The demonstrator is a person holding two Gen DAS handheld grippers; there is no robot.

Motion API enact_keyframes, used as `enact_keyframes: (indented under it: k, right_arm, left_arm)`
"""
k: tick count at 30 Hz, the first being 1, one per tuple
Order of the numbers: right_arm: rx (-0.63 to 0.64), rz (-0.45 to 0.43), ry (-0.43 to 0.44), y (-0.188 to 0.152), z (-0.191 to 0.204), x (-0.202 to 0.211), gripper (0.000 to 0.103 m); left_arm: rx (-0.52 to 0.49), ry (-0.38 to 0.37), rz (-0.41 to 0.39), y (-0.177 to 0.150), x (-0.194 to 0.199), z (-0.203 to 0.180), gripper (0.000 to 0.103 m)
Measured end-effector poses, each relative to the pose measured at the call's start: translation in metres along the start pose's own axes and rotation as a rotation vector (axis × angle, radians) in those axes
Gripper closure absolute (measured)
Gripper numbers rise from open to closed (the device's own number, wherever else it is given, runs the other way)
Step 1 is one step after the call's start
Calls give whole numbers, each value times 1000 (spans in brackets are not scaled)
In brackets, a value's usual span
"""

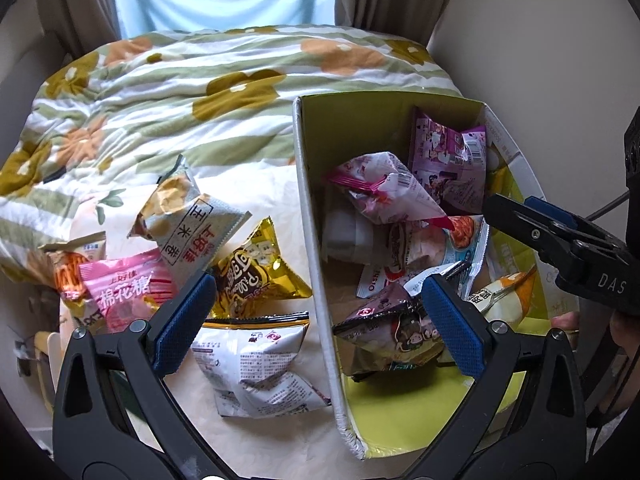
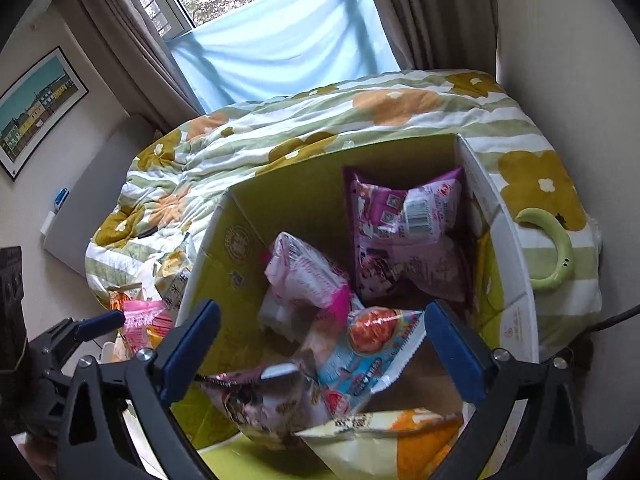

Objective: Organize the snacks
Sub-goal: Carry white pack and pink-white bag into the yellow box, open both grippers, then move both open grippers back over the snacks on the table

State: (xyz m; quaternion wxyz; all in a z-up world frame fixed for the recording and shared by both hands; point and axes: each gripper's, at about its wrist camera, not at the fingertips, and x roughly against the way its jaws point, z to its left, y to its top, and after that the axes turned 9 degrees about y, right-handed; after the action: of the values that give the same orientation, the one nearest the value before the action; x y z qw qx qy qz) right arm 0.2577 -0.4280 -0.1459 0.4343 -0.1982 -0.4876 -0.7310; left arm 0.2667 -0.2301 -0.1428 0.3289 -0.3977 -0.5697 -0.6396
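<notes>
An open cardboard box (image 1: 316,264) with a yellow-green inside sits on the bed and holds several snack bags, among them a purple bag (image 1: 448,160) and a pink-white bag (image 1: 380,188). Loose bags lie left of it: a white bag (image 1: 260,364), a gold bag (image 1: 256,272), a grey-white bag (image 1: 192,224) and a pink bag (image 1: 124,292). My left gripper (image 1: 316,316) is open and empty, straddling the box's left wall. My right gripper (image 2: 320,344) is open and empty above the box (image 2: 224,264) and its bags, over a blue-white bag (image 2: 372,356).
A floral quilt (image 1: 200,80) covers the bed behind the box. A green neck-fan ring (image 2: 552,248) lies on the quilt right of the box. Curtains and a window stand beyond. The right gripper (image 1: 560,236) shows at the right of the left wrist view.
</notes>
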Motion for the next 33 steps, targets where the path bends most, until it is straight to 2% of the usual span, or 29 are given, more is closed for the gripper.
enact_keyframes:
  k: [8, 19, 29, 33]
  right_arm:
    - [23, 1, -21, -13, 8, 16, 1]
    - [107, -69, -77, -17, 41, 69, 1]
    - [151, -128, -40, -45, 78, 106, 1]
    - [177, -144, -55, -60, 101, 109, 1]
  left_arm:
    - [-1, 0, -31, -9, 16, 1, 1]
    - [19, 41, -174, -19, 77, 8, 1]
    - [77, 128, -260, -74, 132, 58, 1]
    - [107, 124, -267, -92, 143, 91, 1]
